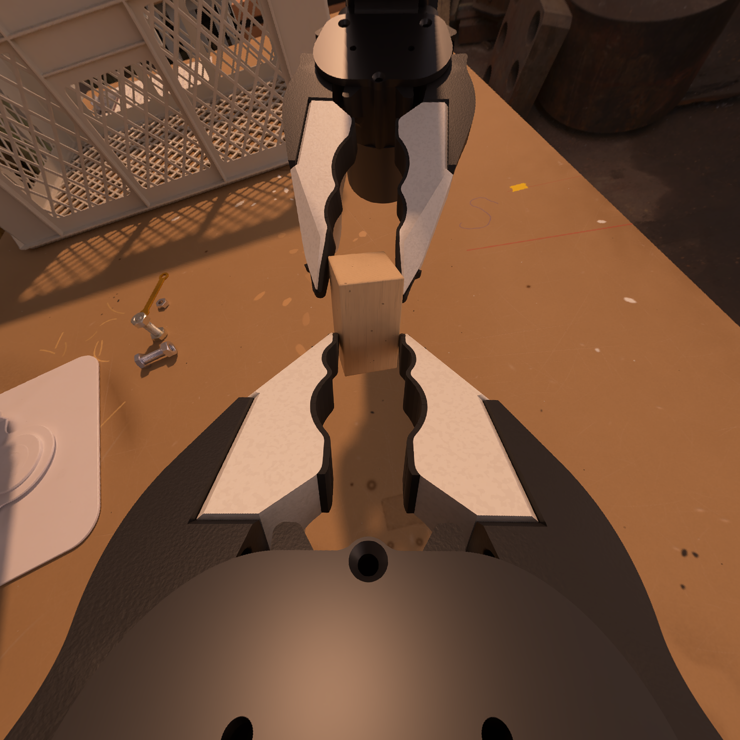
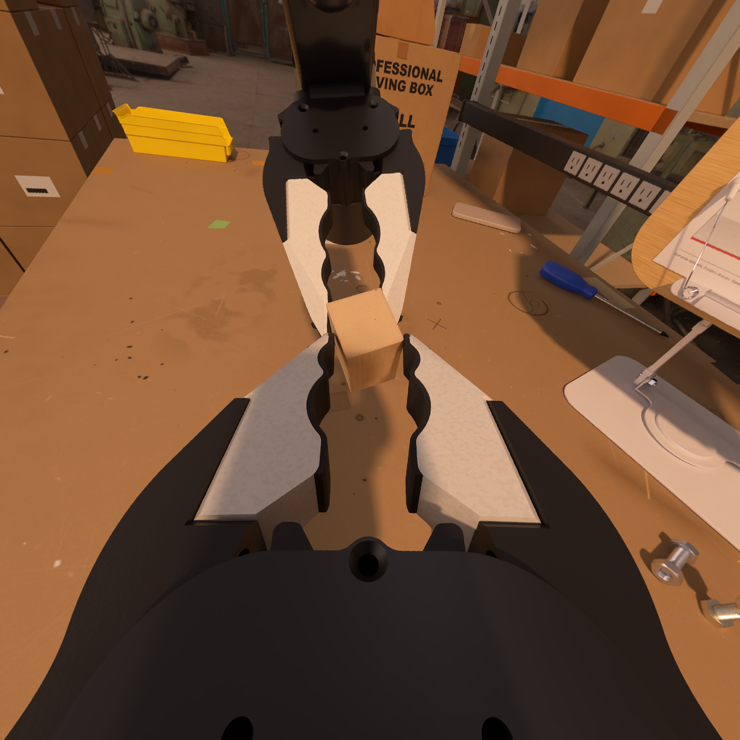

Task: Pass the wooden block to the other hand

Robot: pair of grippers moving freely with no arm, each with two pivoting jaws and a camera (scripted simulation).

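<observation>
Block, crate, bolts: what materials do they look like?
Wooden block: pale unfinished wood, faint straight grain, matte. Crate: probably off-white moulded plastic, lattice walls, matte. Bolts: bright metal, likely steel, with shiny highlights, threads and hex heads.

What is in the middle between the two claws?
The wooden block, held above the tabletop. In both wrist views, the left claw grips one end and the right claw the other.
</observation>
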